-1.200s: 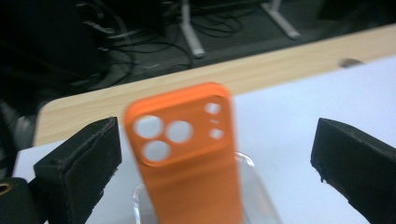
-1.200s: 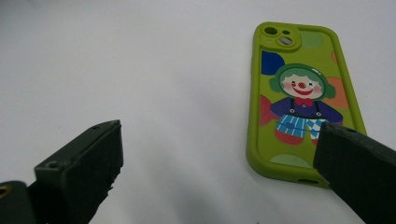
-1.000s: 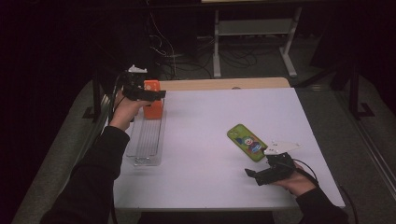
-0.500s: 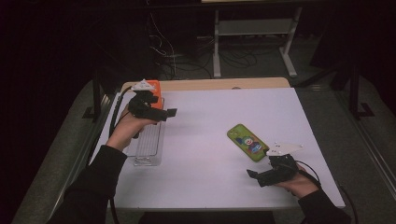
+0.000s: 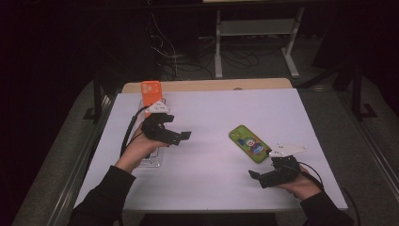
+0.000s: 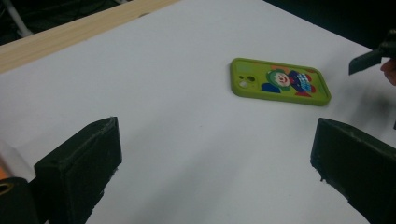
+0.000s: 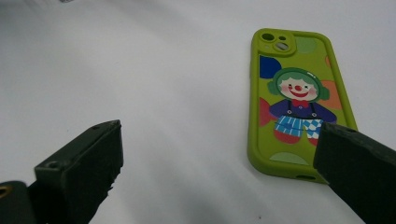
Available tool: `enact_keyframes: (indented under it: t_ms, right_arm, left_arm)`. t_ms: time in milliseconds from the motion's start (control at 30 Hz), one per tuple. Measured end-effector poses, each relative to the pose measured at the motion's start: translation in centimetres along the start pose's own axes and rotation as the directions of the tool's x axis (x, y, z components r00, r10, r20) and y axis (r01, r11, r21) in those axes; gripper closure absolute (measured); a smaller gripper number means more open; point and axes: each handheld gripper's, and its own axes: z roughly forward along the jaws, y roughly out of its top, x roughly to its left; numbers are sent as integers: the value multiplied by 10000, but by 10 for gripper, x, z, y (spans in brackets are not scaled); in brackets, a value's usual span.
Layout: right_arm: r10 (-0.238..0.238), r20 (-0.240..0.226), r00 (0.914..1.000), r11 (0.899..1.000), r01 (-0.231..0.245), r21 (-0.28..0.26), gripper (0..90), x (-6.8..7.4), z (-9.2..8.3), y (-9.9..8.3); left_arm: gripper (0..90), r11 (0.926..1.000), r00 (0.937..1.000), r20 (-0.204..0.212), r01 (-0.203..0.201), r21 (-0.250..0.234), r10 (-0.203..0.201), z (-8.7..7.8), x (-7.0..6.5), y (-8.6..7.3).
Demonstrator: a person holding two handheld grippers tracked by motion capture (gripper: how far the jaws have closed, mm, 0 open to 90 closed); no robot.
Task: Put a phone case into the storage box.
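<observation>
Resting low at the near right edge of the white bench (image 5: 211, 117), right claw (image 5: 254, 175) released, jaws spread wide in the right gripper view with nothing between them. Lying flat just ahead of it, the green phone case (image 5: 250, 143), clown print up, camera cutout at the far end (image 7: 299, 102).

Probably reaching for that case next: best done by squaring the jaws across the two long edges, coming in low, and closing on the rubbery rim rather than the printed face, so the case does not skate over the smooth bench.

Further out on the left, left claw (image 5: 183, 135) also released, jaws wide and empty, hovering above the bench and aimed toward the case (image 6: 279, 81). Beyond it, an orange phone case (image 5: 151, 92) standing upright in a clear rack (image 5: 151, 162) near the far-left corner.

Seen from the high view alone: both hands together, rack and orange case. Given by the right gripper view: print detail and jaw alignment.
</observation>
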Motion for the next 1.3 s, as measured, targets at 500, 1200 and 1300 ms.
enact_keyframes:
  t_ms: [500,1200,1300]
  right_arm:
    - [-4,0,10000,10000,4,44,9,-5,7,5]
    - [557,322,9979,9980,-566,272,9,-8,-3,28]
    - [511,361,9980,9981,-523,321,9,-10,-4,34]
  left_arm:
    - [14,9924,9918,693,-1107,535,1069,23,-48,-33]
    - [14,9884,9886,1047,-1180,954,1079,32,-56,-69]
    - [14,9877,9886,1023,-1204,999,1101,32,-52,-69]
